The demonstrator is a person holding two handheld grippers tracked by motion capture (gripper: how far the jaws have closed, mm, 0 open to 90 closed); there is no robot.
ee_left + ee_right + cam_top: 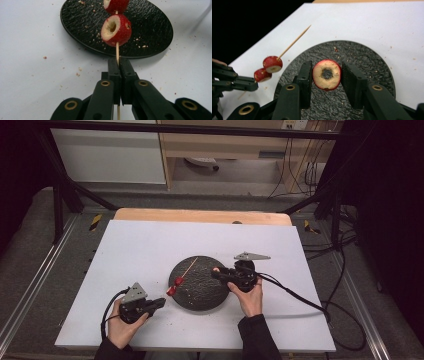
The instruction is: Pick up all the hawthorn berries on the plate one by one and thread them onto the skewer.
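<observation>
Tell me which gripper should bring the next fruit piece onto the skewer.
Probably the right gripper: its jaws flank the cored fruit ring above the black plate. The left gripper is shut on the skewer, already holding two pieces.

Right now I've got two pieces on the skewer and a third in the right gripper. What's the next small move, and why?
Probably bring the right gripper to the skewer's free tip and line up the cored fruit piece's hole with it. The left gripper is shut on the skewer's lower end, two pieces sit low on it, and the upper stick is bare above the black plate.
</observation>
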